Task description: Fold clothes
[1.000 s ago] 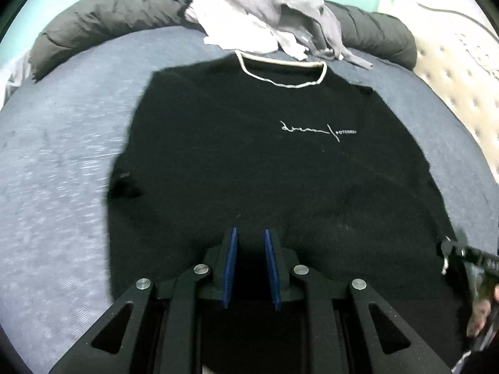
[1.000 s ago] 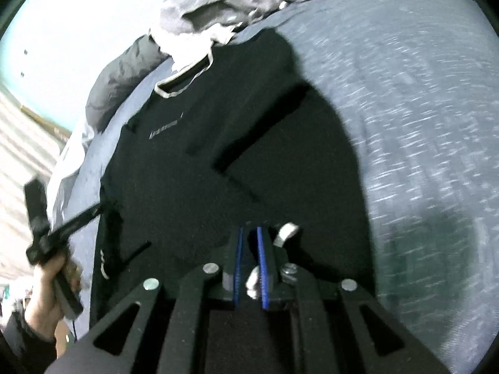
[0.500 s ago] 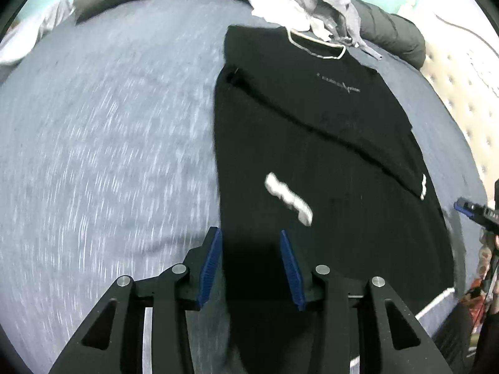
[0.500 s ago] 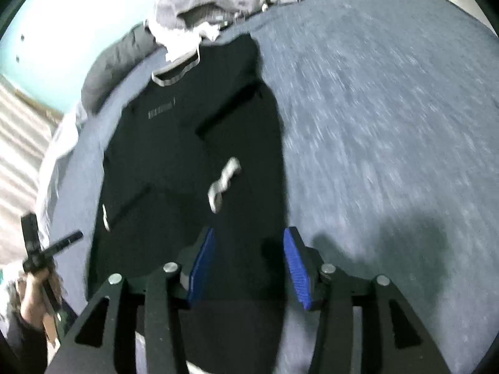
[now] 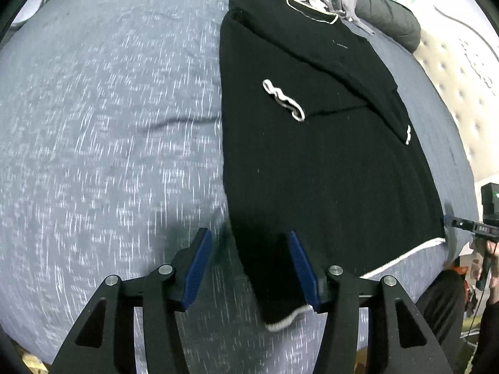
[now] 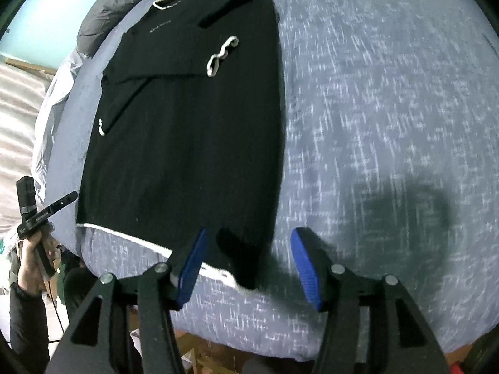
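- Your black sweater is matt knitted cloth, with off-white ribbed trim at the cuff.
- The bedspread under it is a blue-grey heathered weave, soft and matt.
- Your left gripper is matt black plastic with shiny metal pins; its blue pads look finely ribbed.

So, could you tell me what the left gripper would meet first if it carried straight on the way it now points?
Most likely the hem corner of the black sweater, which lies between the opening jaws of the left gripper, with the grey bedspread just beneath; depth is unclear.
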A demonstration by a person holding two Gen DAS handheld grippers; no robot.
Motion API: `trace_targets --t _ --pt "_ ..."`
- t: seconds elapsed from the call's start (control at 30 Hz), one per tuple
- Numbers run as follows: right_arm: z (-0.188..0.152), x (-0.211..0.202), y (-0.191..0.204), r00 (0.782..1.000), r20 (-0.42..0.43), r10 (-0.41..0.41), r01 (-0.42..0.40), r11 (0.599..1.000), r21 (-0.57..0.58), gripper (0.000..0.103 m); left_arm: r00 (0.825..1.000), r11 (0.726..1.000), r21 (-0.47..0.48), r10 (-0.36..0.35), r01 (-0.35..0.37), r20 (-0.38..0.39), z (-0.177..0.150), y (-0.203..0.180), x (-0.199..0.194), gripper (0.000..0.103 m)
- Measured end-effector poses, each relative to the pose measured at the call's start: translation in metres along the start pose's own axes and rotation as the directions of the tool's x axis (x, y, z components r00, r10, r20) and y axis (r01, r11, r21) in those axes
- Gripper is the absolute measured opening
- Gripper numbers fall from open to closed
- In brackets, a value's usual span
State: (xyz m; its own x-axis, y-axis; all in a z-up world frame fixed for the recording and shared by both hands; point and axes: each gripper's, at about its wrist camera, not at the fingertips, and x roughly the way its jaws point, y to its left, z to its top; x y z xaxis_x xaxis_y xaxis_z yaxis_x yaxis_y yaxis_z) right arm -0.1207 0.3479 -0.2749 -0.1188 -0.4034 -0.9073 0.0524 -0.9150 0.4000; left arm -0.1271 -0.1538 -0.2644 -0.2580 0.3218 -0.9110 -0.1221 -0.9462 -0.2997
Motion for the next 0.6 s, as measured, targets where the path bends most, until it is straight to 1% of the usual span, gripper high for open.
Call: trace_targets --t 0.1,0.2,0.4,0.6 --pt "-0.005 0.002 -0.003 1.000 -0.004 0.002 -0.002 1.000 0.018 0.057 1.000 1.000 -0.024 -0.008 0.008 -0.008 -0.007 0.005 0.001 0.056" --pt "-0.006 0.002 -0.005 1.000 -0.006 0.010 -0.010 0.999 0.036 0.057 0.999 0.999 -0.043 -0.032 0.031 -0.025 -0.014 0.008 0.004 0.056" --pt "-0.005 0.008 -0.008 1.000 -0.011 0.026 -0.025 0.997 0.077 0.060 0.996 0.997 -0.042 -0.064 0.062 -0.056 -0.024 0.003 0.014 0.056" --pt "-0.007 0.013 0.005 0.999 -0.021 0.047 -0.046 0.998 0.051 0.060 0.994 0.994 -0.051 -0.099 0.097 -0.053 -0.026 0.000 0.016 0.056"
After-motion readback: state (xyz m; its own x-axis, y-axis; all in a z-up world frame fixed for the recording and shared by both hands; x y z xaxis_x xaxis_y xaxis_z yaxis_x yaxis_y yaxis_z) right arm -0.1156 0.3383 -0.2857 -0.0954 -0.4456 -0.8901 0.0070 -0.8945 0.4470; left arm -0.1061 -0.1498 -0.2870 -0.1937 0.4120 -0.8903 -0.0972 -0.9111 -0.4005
